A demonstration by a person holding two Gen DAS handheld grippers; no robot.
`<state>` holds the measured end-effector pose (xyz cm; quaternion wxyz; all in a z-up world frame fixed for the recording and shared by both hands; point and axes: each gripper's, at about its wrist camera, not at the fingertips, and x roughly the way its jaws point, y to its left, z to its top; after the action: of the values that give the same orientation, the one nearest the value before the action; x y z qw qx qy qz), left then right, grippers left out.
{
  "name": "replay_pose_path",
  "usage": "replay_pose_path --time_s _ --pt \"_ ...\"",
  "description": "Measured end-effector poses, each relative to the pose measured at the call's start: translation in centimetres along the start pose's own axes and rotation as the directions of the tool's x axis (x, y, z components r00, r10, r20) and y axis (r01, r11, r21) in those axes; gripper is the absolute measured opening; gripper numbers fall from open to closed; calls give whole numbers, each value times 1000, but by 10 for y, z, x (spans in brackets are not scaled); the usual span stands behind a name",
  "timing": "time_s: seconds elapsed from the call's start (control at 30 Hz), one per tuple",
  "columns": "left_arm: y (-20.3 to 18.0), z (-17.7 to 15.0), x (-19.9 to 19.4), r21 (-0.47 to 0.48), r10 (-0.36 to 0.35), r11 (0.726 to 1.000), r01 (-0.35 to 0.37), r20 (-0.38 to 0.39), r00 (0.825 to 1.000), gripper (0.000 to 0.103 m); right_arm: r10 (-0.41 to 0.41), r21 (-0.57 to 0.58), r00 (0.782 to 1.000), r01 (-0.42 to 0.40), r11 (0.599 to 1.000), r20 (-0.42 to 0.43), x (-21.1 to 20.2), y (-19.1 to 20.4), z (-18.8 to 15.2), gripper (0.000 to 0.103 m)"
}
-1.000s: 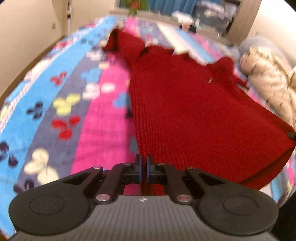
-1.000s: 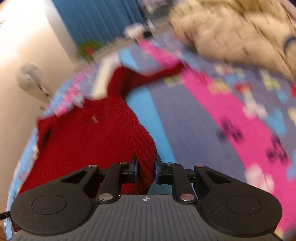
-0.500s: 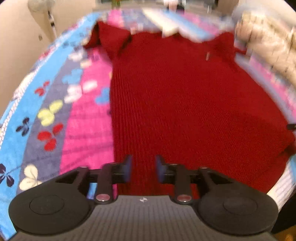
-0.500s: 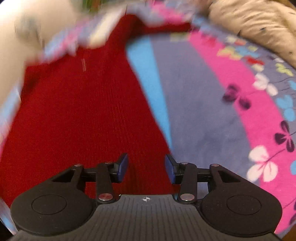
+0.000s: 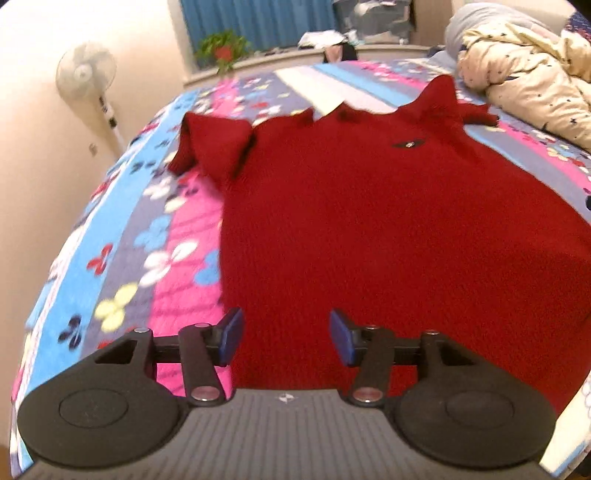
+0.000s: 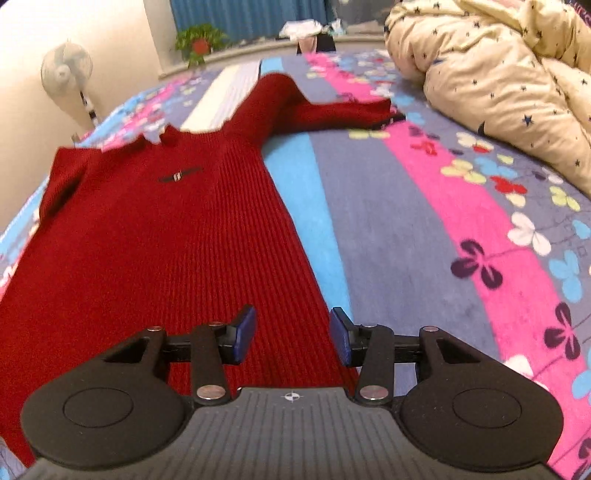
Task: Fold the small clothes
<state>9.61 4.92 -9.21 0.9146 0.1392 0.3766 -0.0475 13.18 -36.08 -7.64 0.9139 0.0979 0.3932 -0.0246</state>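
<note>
Lying flat on a bed, a red rib-knit sweater [image 5: 369,229] spreads front-up across the bedspread [image 6: 424,229], a soft cover with lengthwise stripes of pink, blue and grey printed with small butterflies. Nearest each camera, dark matte linkage arms carry blue-faced pads. The left gripper [image 5: 286,336] hovers above the sweater's hem edge near its left side; its jaws have just been opening and stand apart, pressing on nothing, with only knit fabric seen below the gap. The right gripper [image 6: 291,338] is likewise parted over the hem's right edge, pads clear of the cloth. Farther up the garment, a small dark emblem [image 6: 179,174] sits on the chest. One sleeve [image 5: 207,147] is bunched and folded over beside the left shoulder; the other sleeve [image 6: 332,110] stretches sideways across the bedspread. Beyond it, a puffy cream quilt [image 6: 498,74] dotted with dark stars is heaped. Farthest off stand a pedestal fan [image 5: 86,74], a potted plant [image 5: 221,50] and blue curtains [image 5: 258,18].
</note>
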Motion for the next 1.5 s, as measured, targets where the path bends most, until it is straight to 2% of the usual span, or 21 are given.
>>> replay_pose_path --time_s 0.1,0.27,0.43,0.53,0.57,0.63,0.7,0.77,0.83,0.93,1.0,1.03,1.07,1.2,1.33,1.43,1.47,1.5 --pt "-12 18 3 9 7 1000 -7 22 1000 59 4 32 998 -6 999 59 -6 -4 6 41" --pt "-14 52 27 -9 55 998 -55 14 998 60 1 83 982 -17 996 187 -17 -18 22 3" --pt "2 77 54 -71 105 992 -102 50 993 60 -12 126 951 -29 992 308 -13 -39 50 3" --pt "9 67 68 -123 127 985 -120 51 991 60 -1 196 951 -63 979 308 6 -57 67 3" --pt "9 61 73 -121 138 984 -133 35 990 60 6 218 953 -76 973 303 13 -61 72 4" --pt "5 56 89 -124 162 978 -167 -44 986 60 20 249 950 -102 963 311 27 -67 81 6" --pt "1 57 97 -143 111 983 -117 -50 993 60 37 245 941 -126 961 337 42 -70 93 6" --pt "-7 61 112 -119 61 991 -69 -72 996 60 44 253 937 -139 957 346 63 -73 111 6" --pt "-15 63 128 -90 54 994 -63 -104 993 60 43 275 940 -143 951 338 89 -76 134 6" --pt "-22 59 142 -56 93 994 -99 -102 990 72 35 313 951 -135 940 307 139 -80 178 8" --pt "-24 59 143 -28 96 995 -99 -97 991 72 40 343 964 -132 930 263 178 -81 205 22" --pt "-22 59 143 -28 89 995 -92 -98 991 72 36 365 971 -123 923 238 195 -81 214 38" --pt "-20 58 144 -38 82 996 -86 -102 991 72 20 399 977 -105 911 210 218 -82 225 46" --pt "-17 59 151 -49 75 996 -80 -94 993 72 -55 466 989 -15 885 137 283 -77 251 46" --pt "-23 55 150 -9 85 996 -86 -68 994 73 -101 457 991 50 888 88 326 -65 270 47" --pt "-20 56 153 -23 73 997 -75 -69 995 73 -129 427 991 107 898 23 348 -55 279 49" --pt "-19 57 154 -27 71 997 -73 -72 995 73 -146 395 989 133 909 5 353 -51 281 47" --pt "-19 57 154 -27 71 997 -73 -72 995 73 -178 342 984 169 924 -4 355 -45 283 32"
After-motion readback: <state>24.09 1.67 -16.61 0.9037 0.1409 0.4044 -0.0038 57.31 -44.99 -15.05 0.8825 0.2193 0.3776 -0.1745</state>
